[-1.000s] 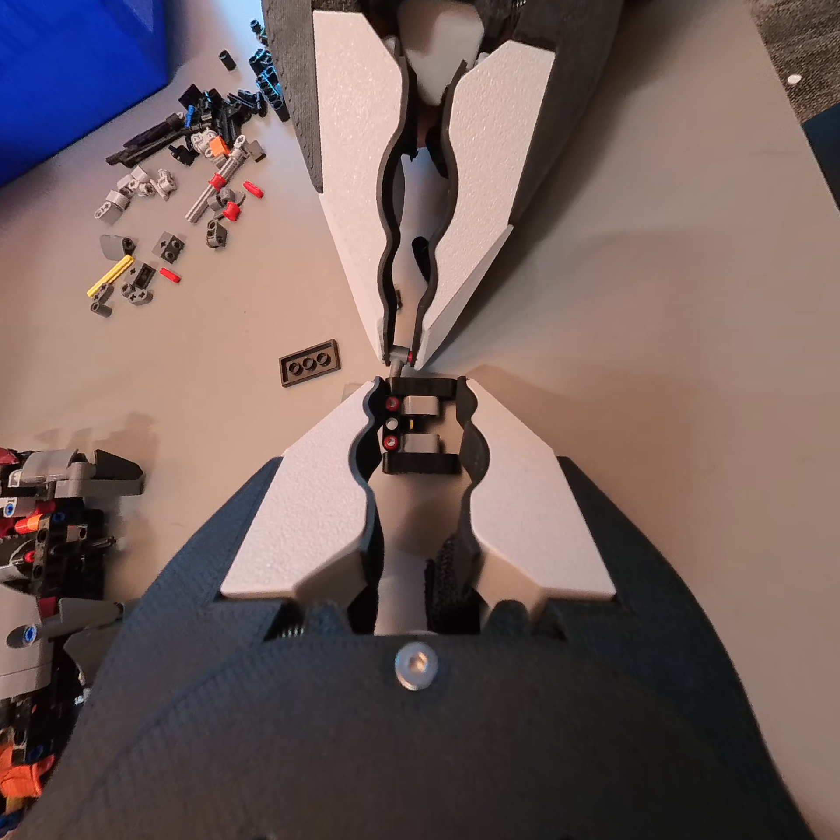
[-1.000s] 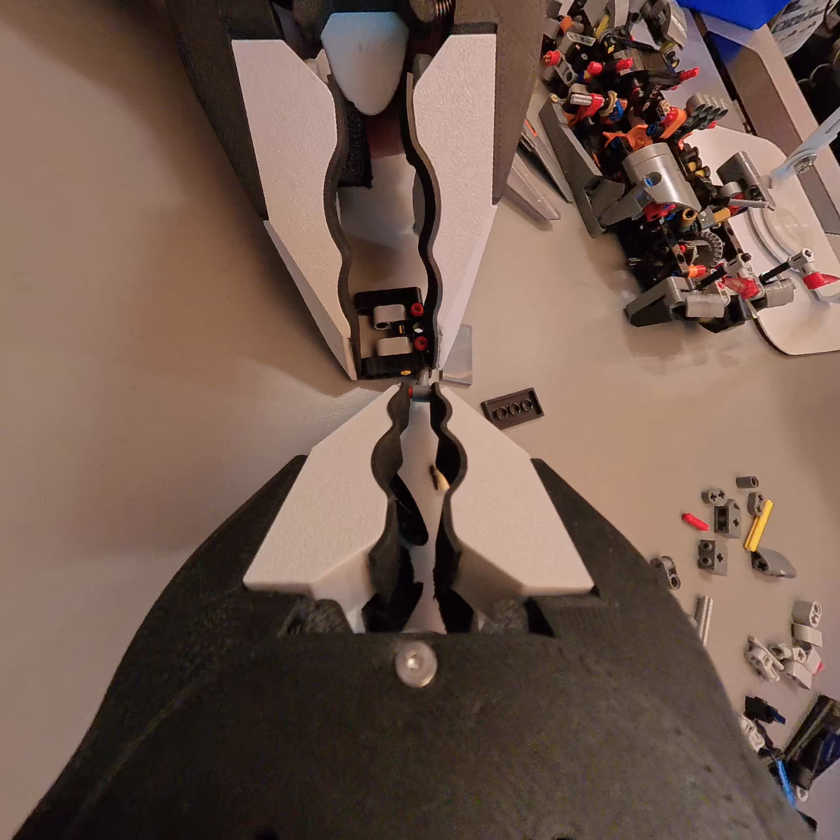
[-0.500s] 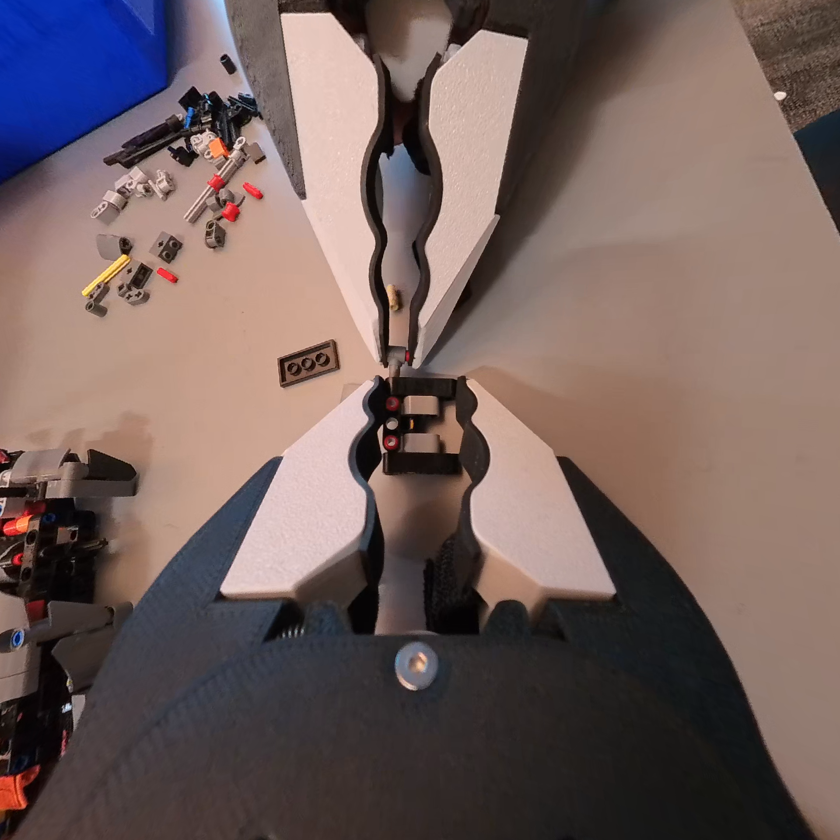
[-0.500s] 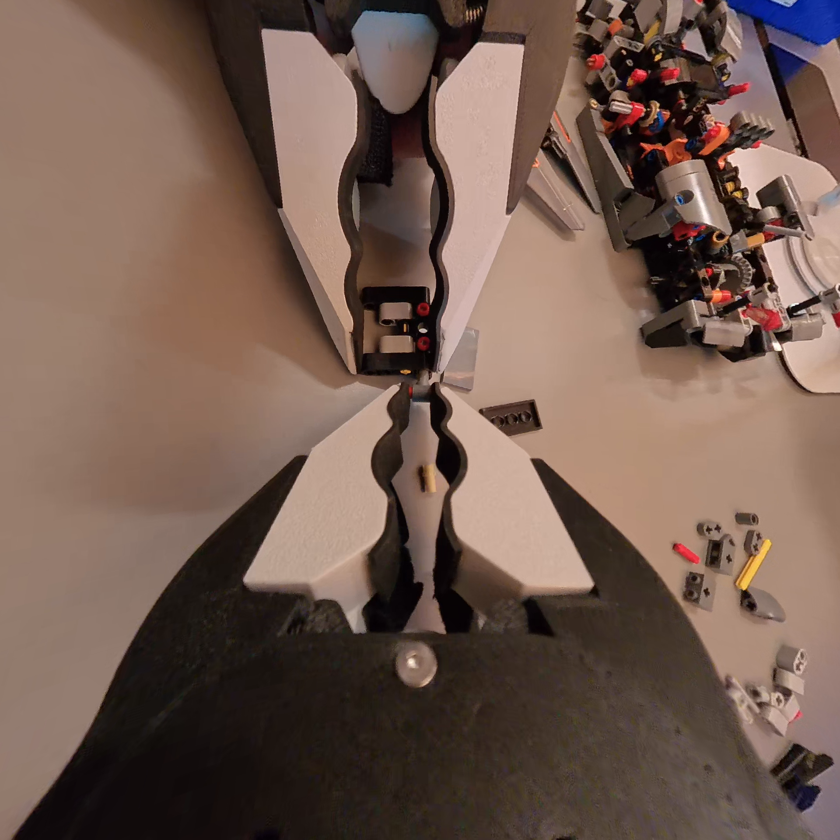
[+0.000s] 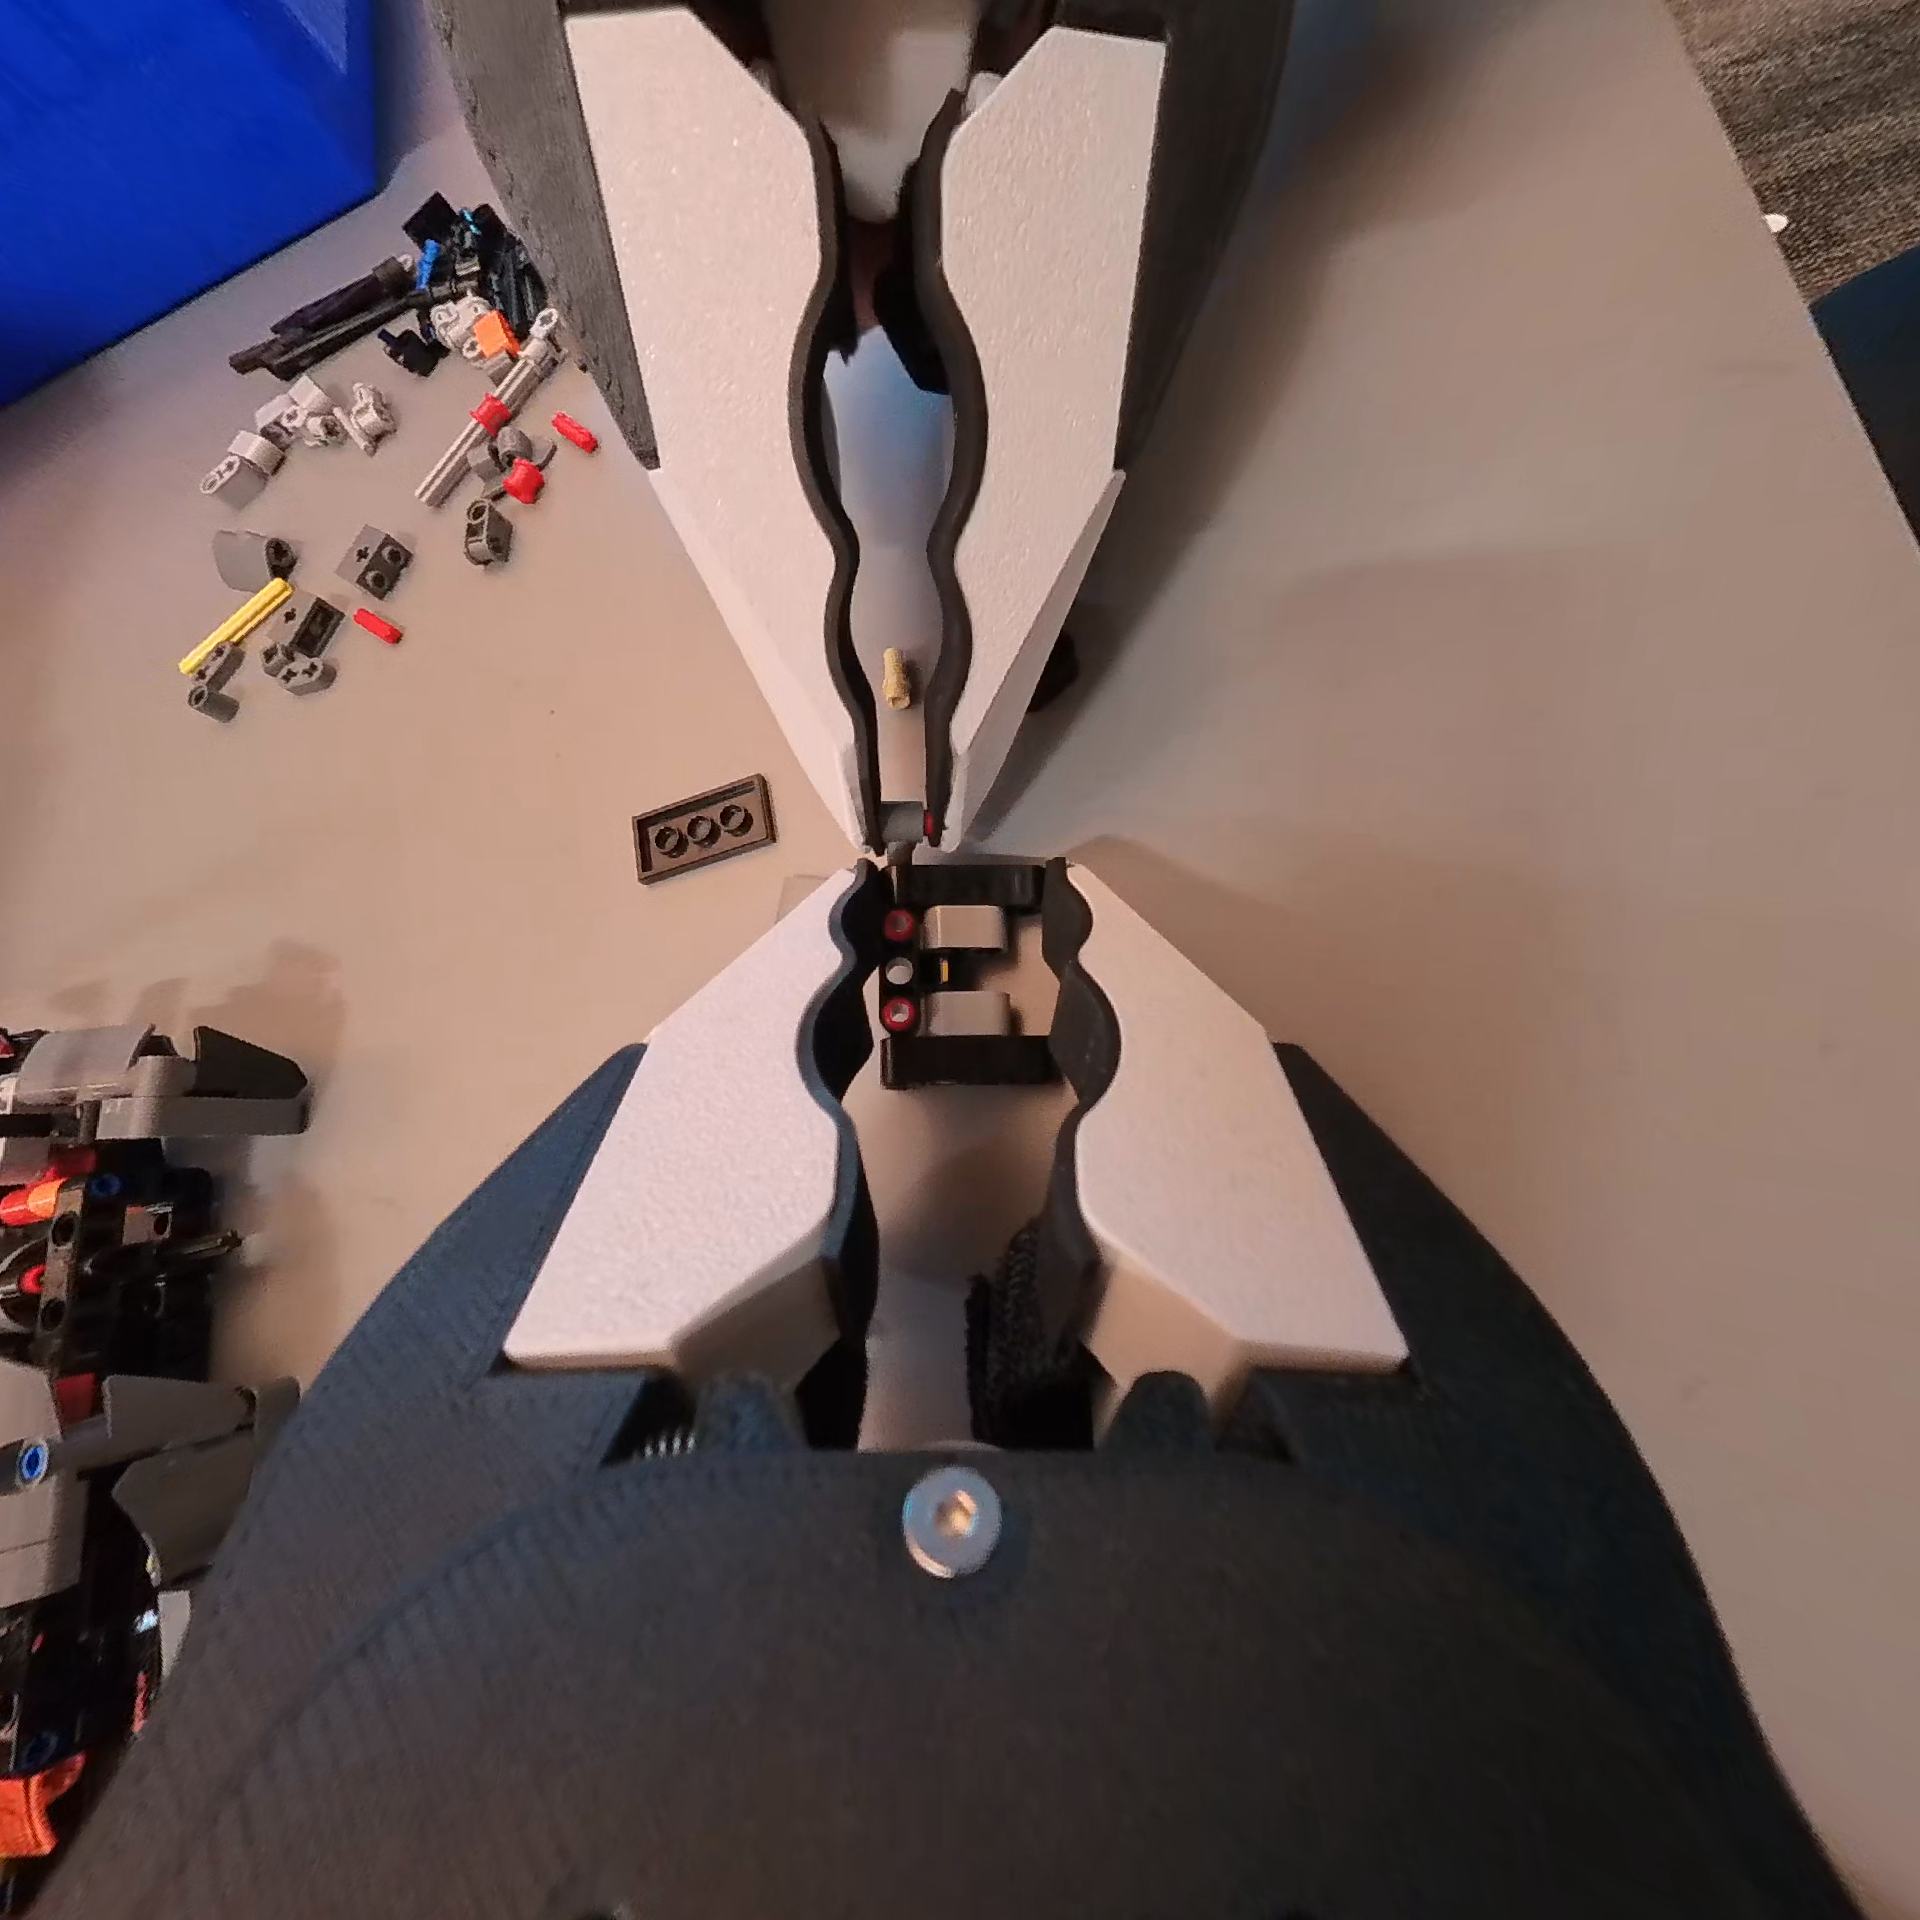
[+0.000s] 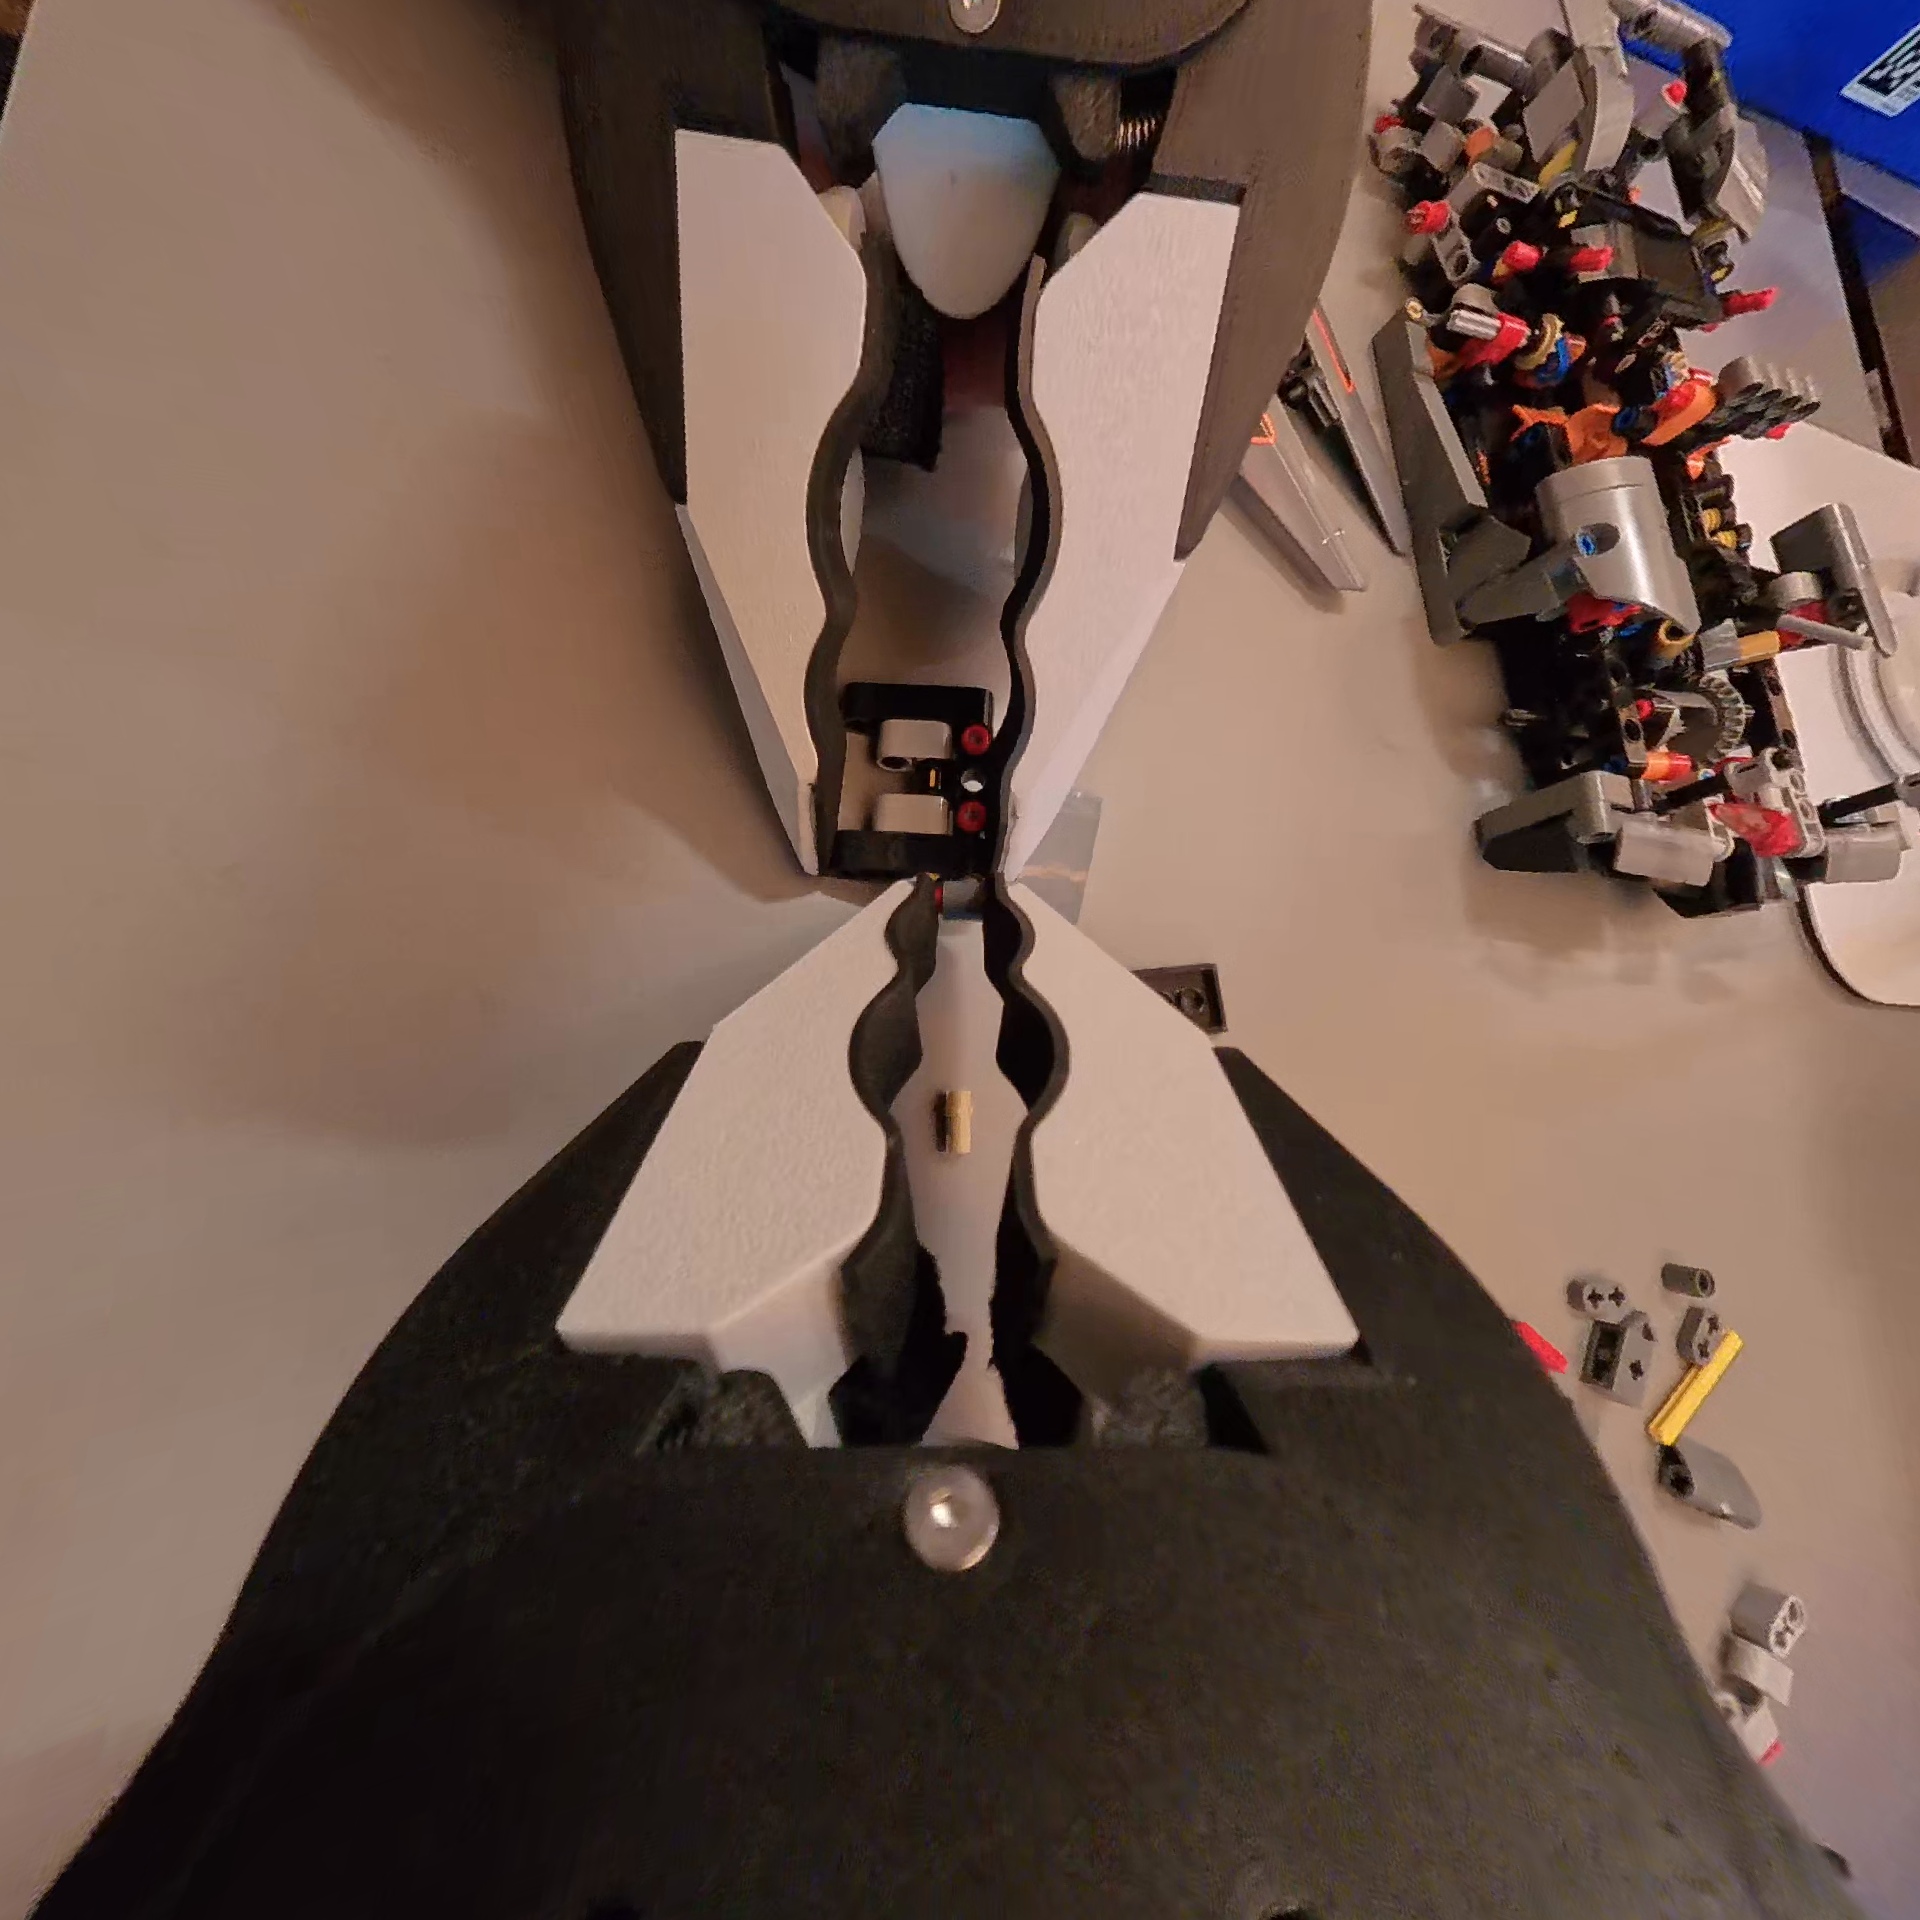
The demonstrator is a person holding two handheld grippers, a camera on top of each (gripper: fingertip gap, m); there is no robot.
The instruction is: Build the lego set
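The two grippers meet tip to tip above the bare middle of the tabletop (image 5: 1455, 727), and the coming move turns on that line. The left gripper (image 5: 961, 977) has its fingers closed partway on a small black frame (image 5: 961, 982) with two grey connectors and red pins, clamped by its sides near the fingertips. The right gripper (image 6: 961, 899) has its fingers nearly together, pinching a small grey piece (image 5: 904, 826) with a red pin end at the very tips.

The grey piece lies straight ahead of the right fingers and touches, or all but touches, the frame's far black bar. In the left wrist view it meets that bar towards its left end. Its long axis seems to run along the fingers, though it is too small to be sure. The likely step is pressing it into a hole in the bar, with the left gripper bracing; whether it is already seated cannot be told.

A tan pin (image 6: 951, 1135) lies loose on the tabletop under the right fingers, not gripped. A dark plate (image 5: 704, 829) lies just beside the meeting point. Loose parts (image 5: 343, 520) and the big model (image 6: 1621, 582) sit well apart, towards the edges.
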